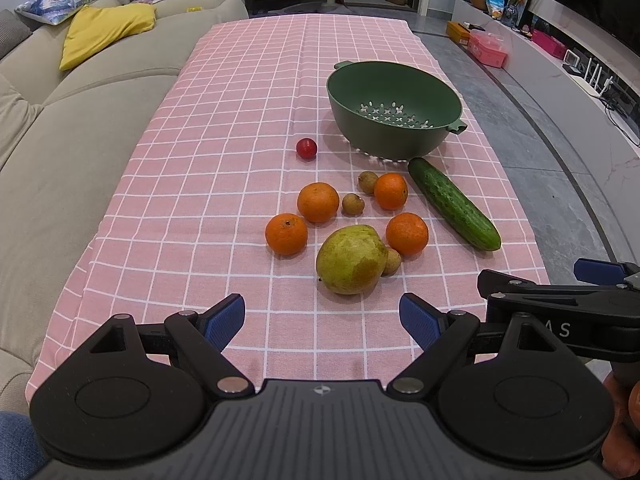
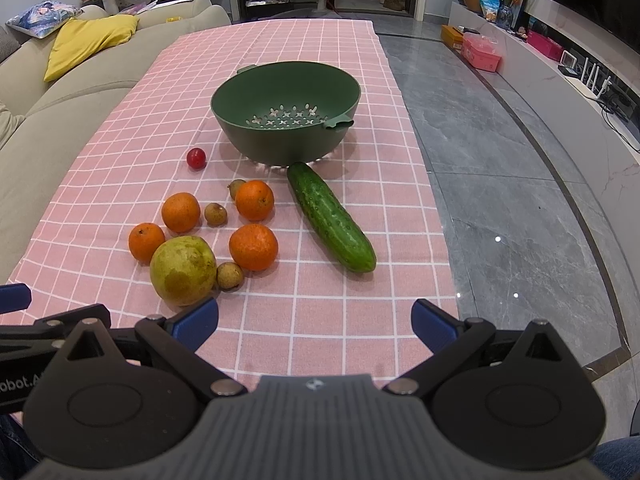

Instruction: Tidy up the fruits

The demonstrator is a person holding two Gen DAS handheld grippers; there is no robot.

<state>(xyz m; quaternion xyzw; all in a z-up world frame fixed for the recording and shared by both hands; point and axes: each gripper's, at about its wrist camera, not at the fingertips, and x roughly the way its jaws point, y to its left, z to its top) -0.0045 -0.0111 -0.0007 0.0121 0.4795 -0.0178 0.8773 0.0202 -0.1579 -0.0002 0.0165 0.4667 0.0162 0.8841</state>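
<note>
Presently, both the left gripper [image 1: 322, 320] and right gripper [image 2: 315, 322] hovered near the table's front edge, jaws spread and holding nothing. Loose on the pink checked cloth [image 1: 224, 152], before the empty green colander [image 1: 394, 108]: four oranges, one nearest the right gripper [image 2: 253, 247]; a pear [image 1: 351, 260]; a cucumber [image 2: 331, 216]. The pear looked heaviest and bruisable, best pinched across its belly; the cucumber, stiff and waxy, at mid-length.

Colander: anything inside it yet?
Nothing inside the colander: both views show only its bare perforated bottom. The near inner wall is hidden behind the rim, but no fruit shows above it.
</note>
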